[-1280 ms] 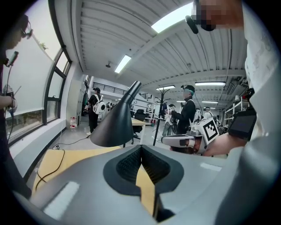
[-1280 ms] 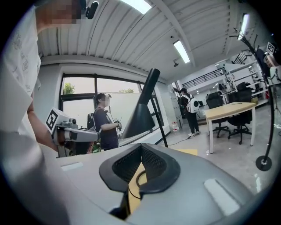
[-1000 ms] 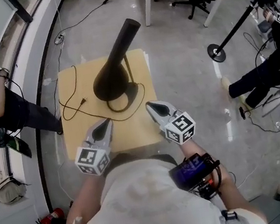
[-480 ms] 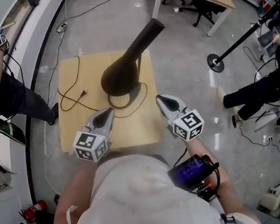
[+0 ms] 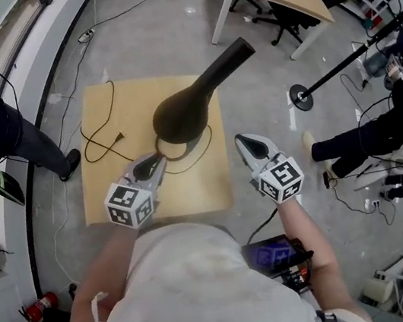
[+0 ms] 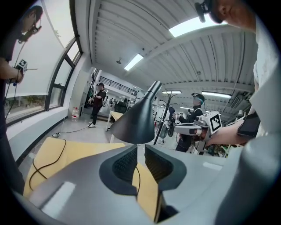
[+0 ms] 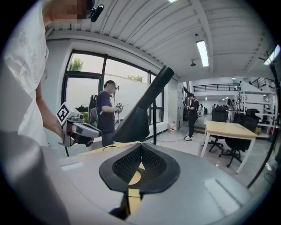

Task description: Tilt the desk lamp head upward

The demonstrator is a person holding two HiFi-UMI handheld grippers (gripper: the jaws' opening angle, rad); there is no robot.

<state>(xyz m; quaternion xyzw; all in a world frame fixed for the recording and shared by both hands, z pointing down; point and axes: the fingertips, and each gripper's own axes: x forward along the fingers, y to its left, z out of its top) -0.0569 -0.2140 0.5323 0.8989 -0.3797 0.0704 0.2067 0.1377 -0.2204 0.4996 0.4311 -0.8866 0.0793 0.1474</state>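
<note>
Jaws of the left gripper [image 5: 156, 159] stand a narrow slit apart with nothing between them; they have just been opening. Their tips sit just beside the near rim of the desk lamp [image 5: 181, 113], below and left of it in the head view. In the left gripper view the lamp's black cone head [image 6: 134, 125] hangs close ahead of the jaws, mouth turned down toward the tabletop [image 5: 110, 188]. A cable [image 5: 94, 144] loops left of the lamp. To the lamp's right, the right gripper [image 5: 247, 141] keeps well clear of it, jaws pressed together and empty.

This looks like the approach: the head is untouched and still droops. The next move probably calls for the left jaws to spread wider, take the cone's rim or neck, and swing it up, perhaps with the right gripper steadying the stem.

Against a second ago, the left gripper has closed in on the rim, and the right has drifted outward from the lamp.
</note>
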